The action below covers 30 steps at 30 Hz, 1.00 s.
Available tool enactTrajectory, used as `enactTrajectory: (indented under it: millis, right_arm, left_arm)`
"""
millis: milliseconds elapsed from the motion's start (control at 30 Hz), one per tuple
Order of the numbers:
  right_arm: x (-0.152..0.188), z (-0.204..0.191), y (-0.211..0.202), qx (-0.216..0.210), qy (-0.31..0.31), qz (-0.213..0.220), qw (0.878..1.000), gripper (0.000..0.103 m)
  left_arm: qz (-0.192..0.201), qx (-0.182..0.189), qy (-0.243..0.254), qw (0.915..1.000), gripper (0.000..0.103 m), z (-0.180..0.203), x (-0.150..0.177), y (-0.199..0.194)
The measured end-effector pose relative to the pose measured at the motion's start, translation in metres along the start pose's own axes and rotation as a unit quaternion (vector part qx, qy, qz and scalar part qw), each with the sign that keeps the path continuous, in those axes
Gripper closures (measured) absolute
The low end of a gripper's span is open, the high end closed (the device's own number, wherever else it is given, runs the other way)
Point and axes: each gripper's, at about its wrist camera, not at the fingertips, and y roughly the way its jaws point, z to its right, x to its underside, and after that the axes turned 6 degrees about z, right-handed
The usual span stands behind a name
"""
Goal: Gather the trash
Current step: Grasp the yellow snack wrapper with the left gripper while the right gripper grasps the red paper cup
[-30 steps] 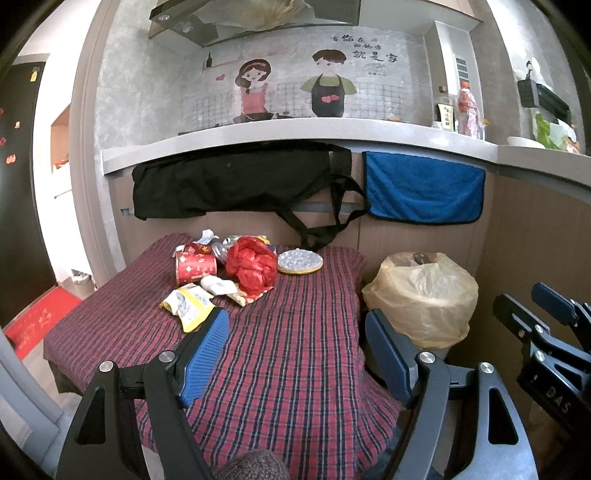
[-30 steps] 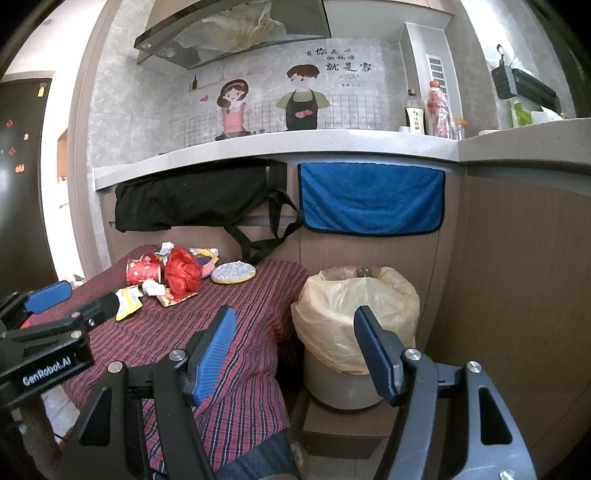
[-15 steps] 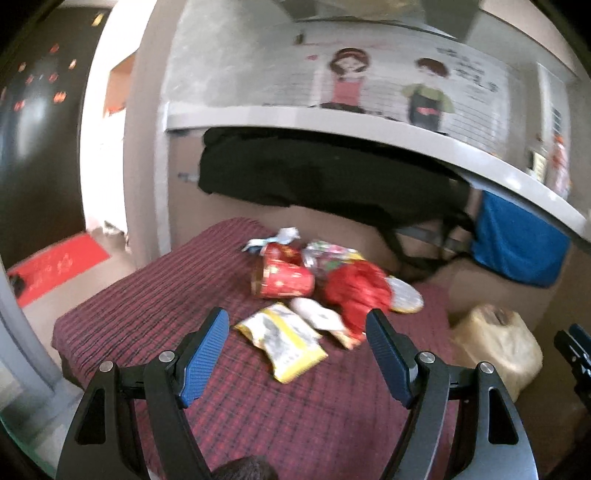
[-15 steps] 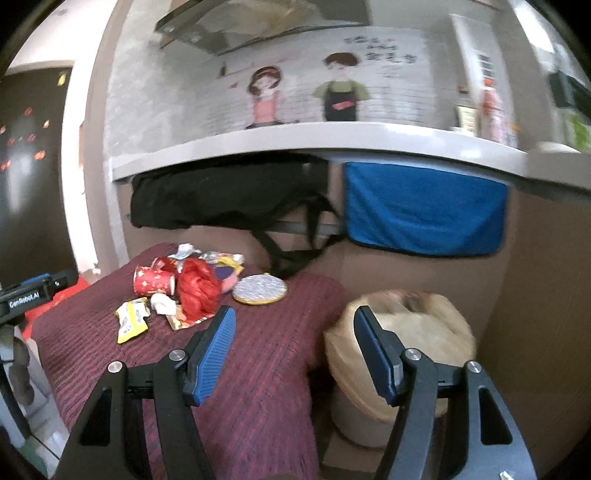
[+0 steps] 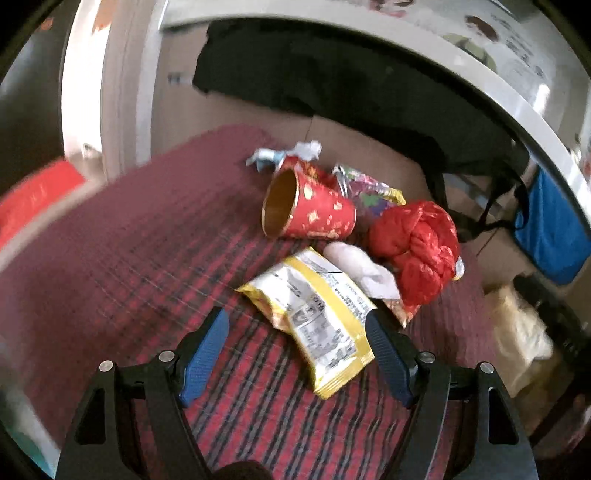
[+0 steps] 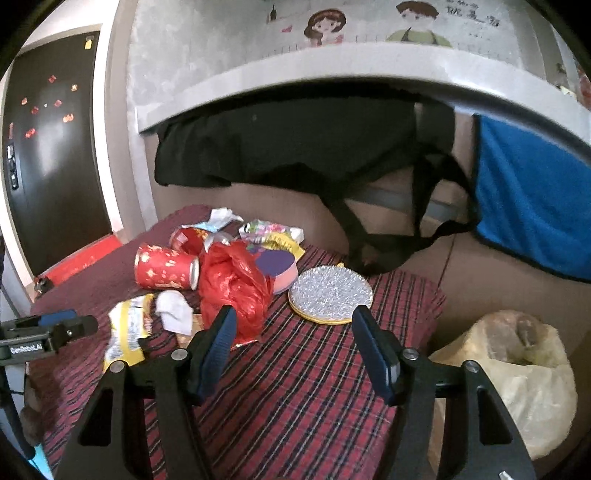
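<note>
Wrapper (image 5: pixel 314 317), thin, light and crinkly, lies beside the red cup (image 5: pixel 310 210); left tongs (image 5: pixel 297 325), wide open and empty, should pinch its flat edge; right tongs (image 6: pixel 293 332) are also open, empty.

A home kitchen: a stone worktop (image 6: pixel 332 70) with a cartoon-cook backsplash (image 6: pixel 369 26), a blue towel (image 6: pixel 532 206) hung below (a black apron (image 6: pixel 288 144) beside it).

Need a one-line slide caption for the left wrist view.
Open left gripper hovers over a yellow snack wrapper beside a tipped red paper cup on plaid cloth.
</note>
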Motion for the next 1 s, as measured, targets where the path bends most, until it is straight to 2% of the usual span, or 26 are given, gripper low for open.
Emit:
enactTrajectory:
  millis: [67,133,400,567,933,1000]
  right_arm:
    - [0.004,-0.001,0.009,-0.002,0.002,-0.01,1.0,0.041]
    - [0.007,0.0,0.014,-0.005,0.006,-0.018,1.0,0.041]
    - [0.018,0.005,0.021,-0.003,0.008,-0.029,1.0,0.041]
    - [0.02,0.009,0.022,-0.004,0.013,-0.026,1.0,0.041]
    - [0.005,-0.004,0.017,-0.012,0.002,-0.008,1.0,0.041]
    - [0.001,-0.008,0.017,-0.016,-0.001,-0.005,1.0,0.041]
  left_arm:
    - [-0.004,0.008,-0.029,0.9995,0.027,-0.004,-0.002,0.014]
    - [-0.002,0.003,-0.038,0.9993,0.027,-0.001,-0.003,0.022]
    - [-0.014,-0.034,-0.016,0.9992,0.027,0.018,0.002,0.059]
    - [-0.022,-0.029,-0.032,0.9988,0.033,0.012,0.002,0.06]
    - [-0.047,-0.011,-0.037,0.9982,0.034,0.008,0.003,0.05]
    - [-0.051,-0.01,-0.038,0.998,0.039,0.005,0.005,0.045]
